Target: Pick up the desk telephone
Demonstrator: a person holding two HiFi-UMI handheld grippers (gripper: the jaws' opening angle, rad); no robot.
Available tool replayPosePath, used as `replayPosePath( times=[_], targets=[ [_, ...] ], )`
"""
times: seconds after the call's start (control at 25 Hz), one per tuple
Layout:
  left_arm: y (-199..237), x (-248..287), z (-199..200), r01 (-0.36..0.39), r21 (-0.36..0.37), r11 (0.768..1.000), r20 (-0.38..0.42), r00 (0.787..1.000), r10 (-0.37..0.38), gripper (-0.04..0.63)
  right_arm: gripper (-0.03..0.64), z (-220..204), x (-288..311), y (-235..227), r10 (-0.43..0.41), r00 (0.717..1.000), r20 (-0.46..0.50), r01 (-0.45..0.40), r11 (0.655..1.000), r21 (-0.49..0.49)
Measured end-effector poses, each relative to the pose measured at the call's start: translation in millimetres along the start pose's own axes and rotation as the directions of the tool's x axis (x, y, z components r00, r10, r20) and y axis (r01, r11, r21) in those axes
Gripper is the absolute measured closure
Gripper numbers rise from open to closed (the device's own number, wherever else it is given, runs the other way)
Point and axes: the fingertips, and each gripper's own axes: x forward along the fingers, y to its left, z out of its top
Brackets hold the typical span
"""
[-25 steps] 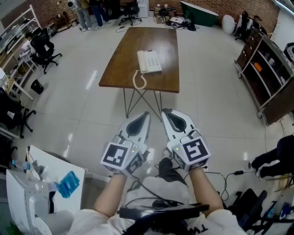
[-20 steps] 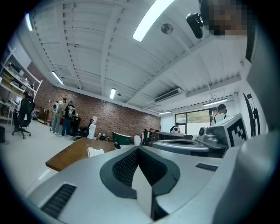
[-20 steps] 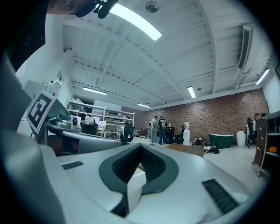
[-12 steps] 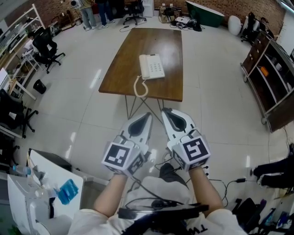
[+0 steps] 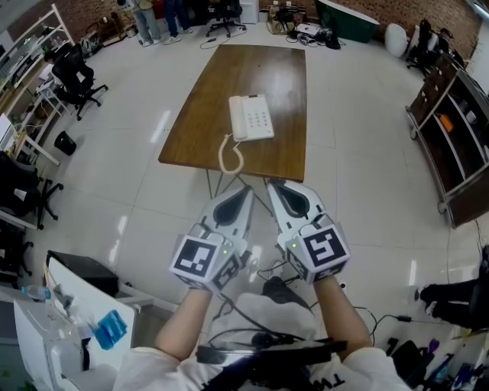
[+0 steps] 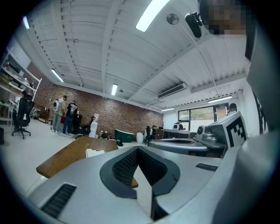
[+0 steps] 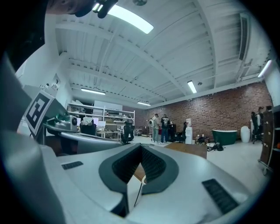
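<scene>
While the person stands short of the table's (image 5: 229, 69) near edge, both grippers are held out level, side by side over the pale floor. The left gripper (image 5: 243, 191) has its jaws pressed together with nothing between them; its own view shows the dark pads meeting in a closed seam (image 6: 138, 148). The right gripper (image 5: 275, 185) is the same, jaws pressed together and empty (image 7: 141, 146). A marker cube sits on the back of each, just ahead of the wrists, and the two grippers lie near each other without touching.

The phone (image 5: 251, 117) rests flat on the brown tabletop, about midway across its width and closer to the near edge than the far one, keypad up, handset along its left side. Its coiled cord (image 5: 229, 155) loops from the phone's near left corner to the near edge. Both grippers are well apart from the phone. From the left gripper view the phone (image 6: 97, 152) shows as a small white block on the table (image 6: 65, 155), left of the jaws.

Around the table, a black office chair (image 5: 72, 72) stands off its left side, dark shelving (image 5: 458, 130) lines the right wall, and people (image 5: 149, 15) stand beyond the far left corner by the brick wall. A green tub (image 5: 348, 19) sits past the far right corner.
</scene>
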Motion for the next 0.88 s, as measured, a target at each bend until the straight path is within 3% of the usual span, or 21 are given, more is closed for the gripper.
replayPosePath(
  times=[0.88],
  targets=[
    [31.2, 96.2, -10.7, -0.099, 0.006, 0.995, -0.036, 0.994, 0.1, 0.591, 0.617, -5.4, 50.9, -87.1, 0.081, 0.997, -0.014, -0.081, 0.997, 0.011]
  ],
)
